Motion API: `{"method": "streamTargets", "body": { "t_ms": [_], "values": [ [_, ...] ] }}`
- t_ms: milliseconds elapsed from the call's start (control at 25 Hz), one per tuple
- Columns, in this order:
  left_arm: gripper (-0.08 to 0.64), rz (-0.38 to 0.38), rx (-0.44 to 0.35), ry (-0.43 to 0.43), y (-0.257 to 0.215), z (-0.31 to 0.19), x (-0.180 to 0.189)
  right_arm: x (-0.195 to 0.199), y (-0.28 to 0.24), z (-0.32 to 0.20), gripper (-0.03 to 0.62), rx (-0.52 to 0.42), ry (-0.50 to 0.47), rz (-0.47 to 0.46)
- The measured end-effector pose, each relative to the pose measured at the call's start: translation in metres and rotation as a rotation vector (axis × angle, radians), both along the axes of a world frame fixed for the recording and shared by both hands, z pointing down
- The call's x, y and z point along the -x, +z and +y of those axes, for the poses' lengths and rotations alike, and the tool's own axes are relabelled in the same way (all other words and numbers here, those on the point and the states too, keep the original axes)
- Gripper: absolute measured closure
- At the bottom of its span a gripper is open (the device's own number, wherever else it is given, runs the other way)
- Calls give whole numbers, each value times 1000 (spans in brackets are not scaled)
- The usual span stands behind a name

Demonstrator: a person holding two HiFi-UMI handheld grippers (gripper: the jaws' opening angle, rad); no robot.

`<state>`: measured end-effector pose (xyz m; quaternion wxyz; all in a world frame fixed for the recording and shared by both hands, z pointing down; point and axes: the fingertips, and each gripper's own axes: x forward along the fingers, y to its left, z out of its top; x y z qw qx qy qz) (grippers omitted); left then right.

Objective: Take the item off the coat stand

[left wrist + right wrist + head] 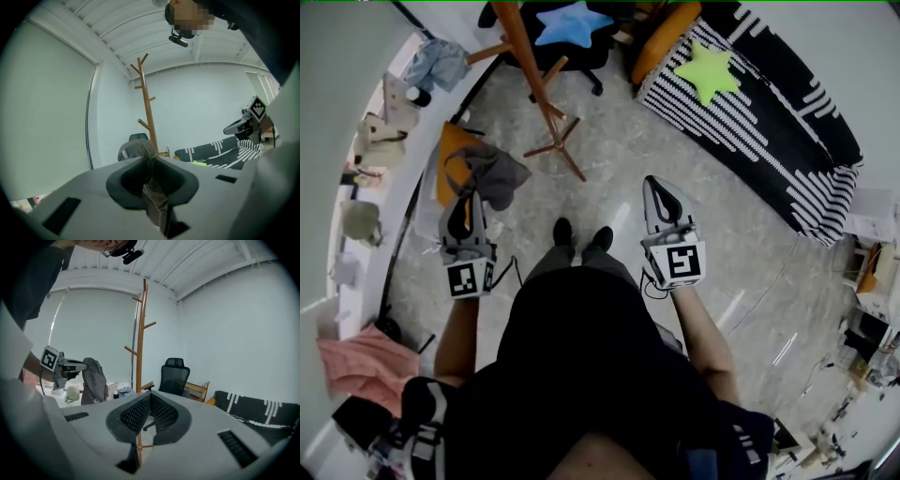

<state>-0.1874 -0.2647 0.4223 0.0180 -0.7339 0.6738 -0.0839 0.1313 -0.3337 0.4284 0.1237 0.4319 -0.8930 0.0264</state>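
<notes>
The wooden coat stand (534,75) rises from its feet on the stone floor ahead of me, its pegs bare (139,343). A dark grey cloth item (492,173), which looks like a cap, hangs from my left gripper (467,208), clear of the stand. In the left gripper view the jaws (151,161) are shut on its fabric (138,151). The right gripper view shows the item (93,380) dangling below the left gripper (63,366). My right gripper (656,187) is held out over the floor, shut with nothing in it (149,397).
A black office chair with a blue star cushion (572,23) stands behind the stand. A black-and-white striped sofa (769,141) with a green star cushion (708,70) is at the right. A ledge with clothes (380,131) and a pink cloth (356,361) lines the left.
</notes>
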Motion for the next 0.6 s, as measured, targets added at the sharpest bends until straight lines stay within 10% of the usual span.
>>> {"method": "streamTargets", "body": {
  "t_ms": [600],
  "values": [
    [499,4,18,-14,7,0,4,5,4,-4,574,5,-10,18]
  ]
}}
